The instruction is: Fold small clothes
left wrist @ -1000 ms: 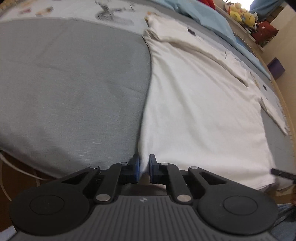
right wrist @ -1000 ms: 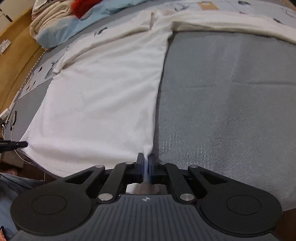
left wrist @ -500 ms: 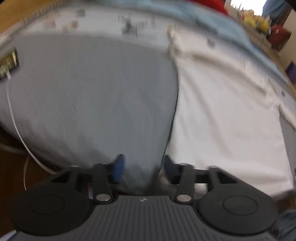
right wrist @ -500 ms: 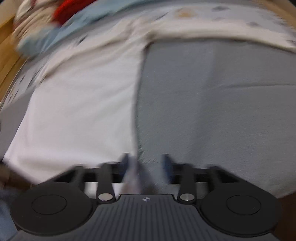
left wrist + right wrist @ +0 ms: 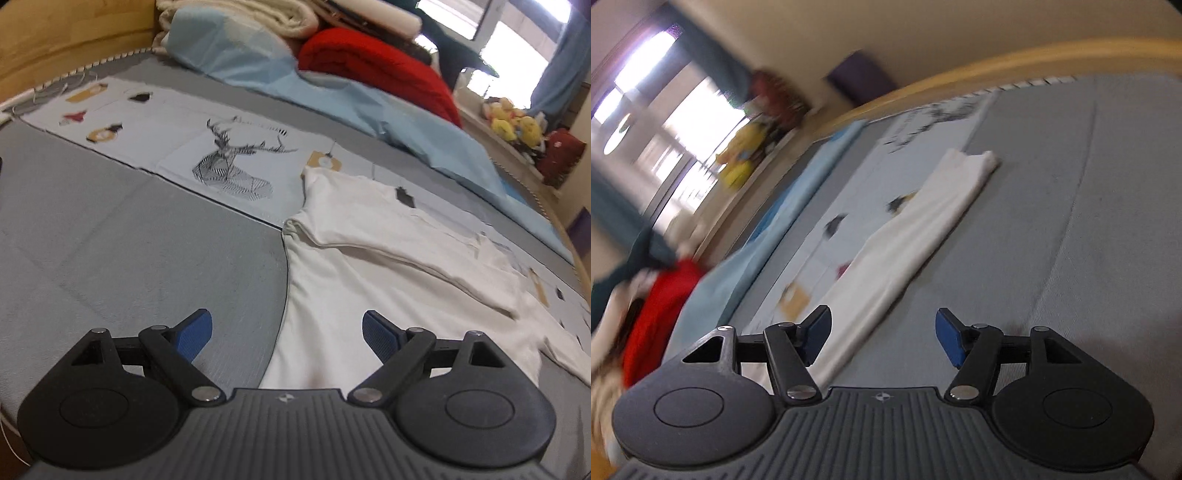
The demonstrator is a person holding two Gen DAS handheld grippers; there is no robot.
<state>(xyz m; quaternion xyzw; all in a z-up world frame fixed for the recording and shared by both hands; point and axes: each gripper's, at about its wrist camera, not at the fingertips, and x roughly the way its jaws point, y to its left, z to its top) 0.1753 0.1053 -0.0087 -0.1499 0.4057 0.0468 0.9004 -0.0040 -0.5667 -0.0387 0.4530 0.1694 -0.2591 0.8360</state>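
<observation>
Left gripper (image 5: 284, 330) has its blue-padded fingers (image 5: 195, 332) spread wide apart with nothing between them, hanging low over the spot where the left edge of the white t-shirt (image 5: 369, 280) meets the grey bed cover (image 5: 129, 258). The shirt lies flat on the bed, running away from that gripper, and its far part is folded over onto itself so there's a thicker doubled band across it with a small dark label (image 5: 405, 197) showing on top. Right gripper (image 5: 882, 338) is the same deal, fingers (image 5: 947, 338) wide apart and holding nothing, and its view is tilted and pretty motion-blurred. From that side you see the folded white t-shirt (image 5: 916, 240) as a long strip stretching off from just beside the left finger, lying along the line where the grey bed cover (image 5: 1052, 240) meets the pale printed sheet (image 5: 857, 206). Past the shirt in the left wrist view there's that pale printed sheet (image 5: 229, 162) with a line-drawn deer (image 5: 232, 162) and some little cartoon patches on it. Further back a light blue blanket (image 5: 332, 99) is bunched along the bed, then a red blanket (image 5: 376, 70) and a cream rolled one (image 5: 258, 18) piled up against the wooden headboard (image 5: 66, 37). Way off at the back right some yellow plush toys (image 5: 513, 122) sit on a ledge near the bright window (image 5: 517, 33), with a blue curtain (image 5: 561, 59) next to it. The right wrist view catches the yellow plush toys (image 5: 742, 158) too, but only as a smear.
</observation>
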